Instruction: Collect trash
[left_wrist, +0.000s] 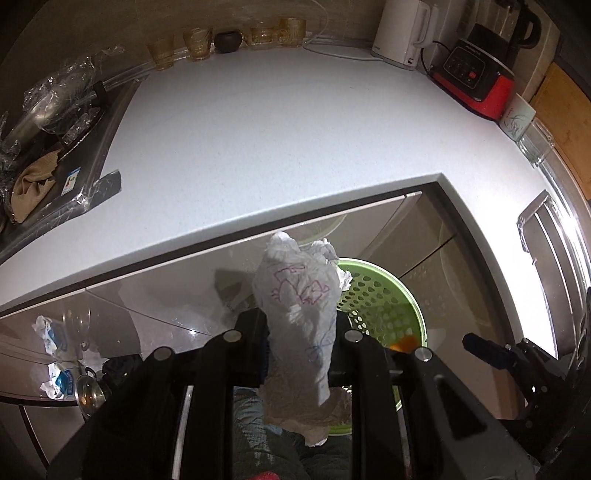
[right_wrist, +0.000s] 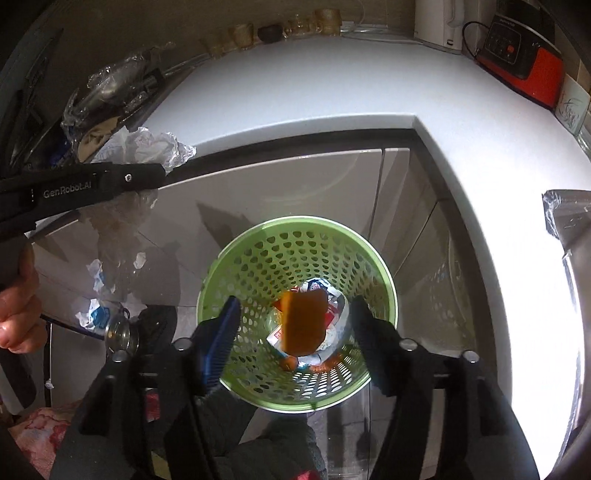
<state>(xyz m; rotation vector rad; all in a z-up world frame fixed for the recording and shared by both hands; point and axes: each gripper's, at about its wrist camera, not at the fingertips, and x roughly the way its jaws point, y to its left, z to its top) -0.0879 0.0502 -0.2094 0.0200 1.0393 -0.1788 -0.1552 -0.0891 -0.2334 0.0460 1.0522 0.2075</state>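
Observation:
My left gripper is shut on a crumpled white paper wad with purple print, held up in front of the cabinet and just left of the green perforated basket. In the right wrist view the same gripper shows side-on at the left, with the wad sticking out of it. My right gripper stands open straight above the basket. An orange flat piece is loose between the spread fingers, touching neither, over a white printed wrapper at the basket's bottom.
An L-shaped white countertop wraps around the basket's corner. It carries a white kettle, a red-black blender, amber glasses and a plastic-wrapped pan on the stove. Glossy cabinet fronts stand behind the basket. A person's hand is at left.

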